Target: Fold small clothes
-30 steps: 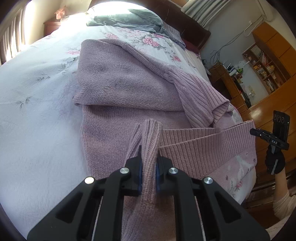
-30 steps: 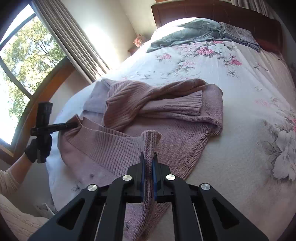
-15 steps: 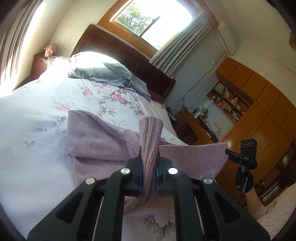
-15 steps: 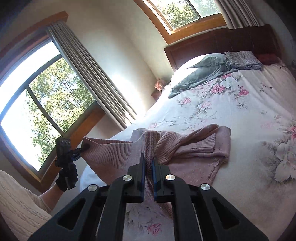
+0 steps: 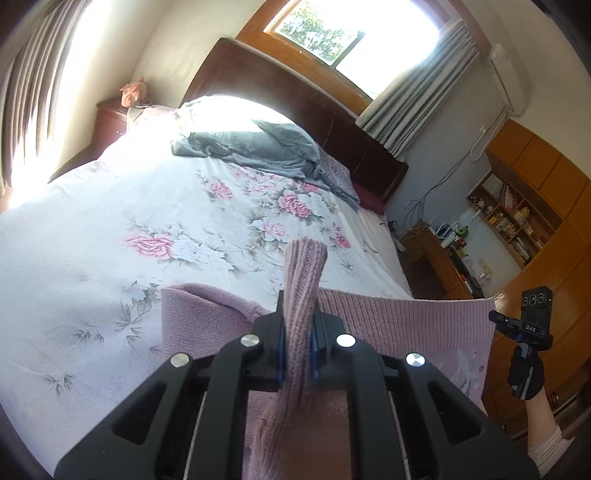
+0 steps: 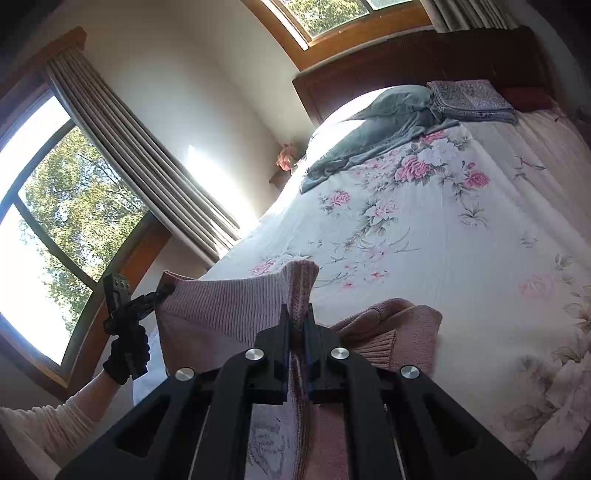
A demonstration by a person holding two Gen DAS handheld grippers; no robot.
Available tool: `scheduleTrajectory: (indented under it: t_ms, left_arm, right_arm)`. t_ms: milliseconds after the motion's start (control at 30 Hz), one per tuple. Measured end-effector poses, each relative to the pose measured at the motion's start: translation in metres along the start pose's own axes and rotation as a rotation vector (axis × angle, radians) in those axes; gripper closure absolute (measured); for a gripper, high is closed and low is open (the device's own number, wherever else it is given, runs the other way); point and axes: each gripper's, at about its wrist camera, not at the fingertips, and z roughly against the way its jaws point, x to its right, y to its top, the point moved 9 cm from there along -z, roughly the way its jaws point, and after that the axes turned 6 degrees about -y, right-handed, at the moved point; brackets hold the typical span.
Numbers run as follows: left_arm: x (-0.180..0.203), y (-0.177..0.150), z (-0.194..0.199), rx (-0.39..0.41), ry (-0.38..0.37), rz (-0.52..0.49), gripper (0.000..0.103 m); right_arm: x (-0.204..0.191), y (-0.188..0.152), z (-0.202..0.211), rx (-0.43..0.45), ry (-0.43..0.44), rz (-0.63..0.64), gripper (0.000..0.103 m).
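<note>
Two pairs of tongs hold one mauve knitted sweater [image 5: 402, 317] up over a bed [image 5: 122, 206].

From the left wrist view, the left tongs [image 5: 298, 343] are clamped on a bunched ribbed piece of the sweater, which sticks up between the jaws and hangs down below them. A ribbed hem runs taut from there to the right, where the right tongs [image 5: 494, 318] pinch its far corner; a black-gloved hand [image 5: 526, 374] grips that tool. The rest of the sweater droops to the left of the left tongs, low over the floral bedspread. A grey blanket [image 5: 258, 147] lies crumpled near the dark wooden headboard [image 5: 280, 96]. A window [image 5: 351, 33] with grey curtains is above the headboard, and wooden shelving [image 5: 517, 218] fills the right wall.

From the right wrist view, the right tongs [image 6: 296, 341] are closed on a thin fold of the sweater [image 6: 225, 306], whose knit rises above the jaws. The ribbed hem stretches left to the left tongs [image 6: 164, 290], gripping the other corner, held by a gloved hand [image 6: 127, 350] with a cream sleeve. To the right of the tongs, a bundled part of the sweater rests on the bed [image 6: 461, 240]. The grey blanket [image 6: 380, 125] and a folded patterned cloth [image 6: 469, 98] lie by the headboard.
</note>
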Motion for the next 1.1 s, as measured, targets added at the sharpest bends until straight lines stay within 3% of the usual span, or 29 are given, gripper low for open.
scheduleTrajectory:
  t_ms: [167,267,300,367,433,567,733,867,900,933,1000,1100]
  left_arm:
    - [-0.042,-0.020,-0.057,-0.132,0.118,0.031,0.094]
    - [-0.058,-0.030,-0.072,-0.195,0.181,0.056,0.085]
    - [-0.061,-0.029,-0.071,-0.197,0.185,0.065,0.082]
    - [-0.064,-0.025,-0.059,-0.173,0.192,0.097,0.074]
    - [-0.064,-0.020,-0.040,-0.128,0.190,0.119,0.073]
    - [-0.045,-0.021,0.001,-0.094,0.225,0.038,0.072]
    - [0.005,-0.058,0.027,-0.150,0.172,-0.052,0.063]
    - [0.018,-0.105,0.031,-0.223,0.139,-0.037,0.062]
    - [0.017,-0.115,0.030,-0.238,0.141,-0.031,0.062]
    - [0.014,-0.124,0.030,-0.253,0.157,-0.036,0.062]
    - [0.005,-0.141,0.027,-0.289,0.192,-0.044,0.062]
    - [-0.014,-0.161,0.023,-0.337,0.238,-0.024,0.063]
  right_arm:
    - [0.041,-0.018,-0.069,-0.123,-0.080,-0.087,0.097]
    - [0.063,-0.038,-0.092,-0.194,-0.142,-0.129,0.094]
    - [0.068,-0.045,-0.094,-0.209,-0.164,-0.137,0.089]
    - [0.072,-0.054,-0.091,-0.230,-0.173,-0.153,0.079]
    - [0.069,-0.062,-0.079,-0.229,-0.195,-0.122,0.061]
    - [0.046,-0.083,-0.042,-0.230,-0.178,-0.074,0.059]
    - [0.019,-0.130,-0.011,-0.279,-0.135,-0.074,0.053]
    - [0.012,-0.169,-0.007,-0.326,-0.099,-0.120,0.053]
    - [0.013,-0.178,-0.009,-0.343,-0.118,-0.119,0.058]
    - [0.013,-0.186,-0.010,-0.348,-0.129,-0.106,0.075]
    - [0.010,-0.191,-0.008,-0.335,-0.121,-0.107,0.089]
    - [0.012,-0.195,-0.004,-0.335,-0.177,-0.089,0.092]
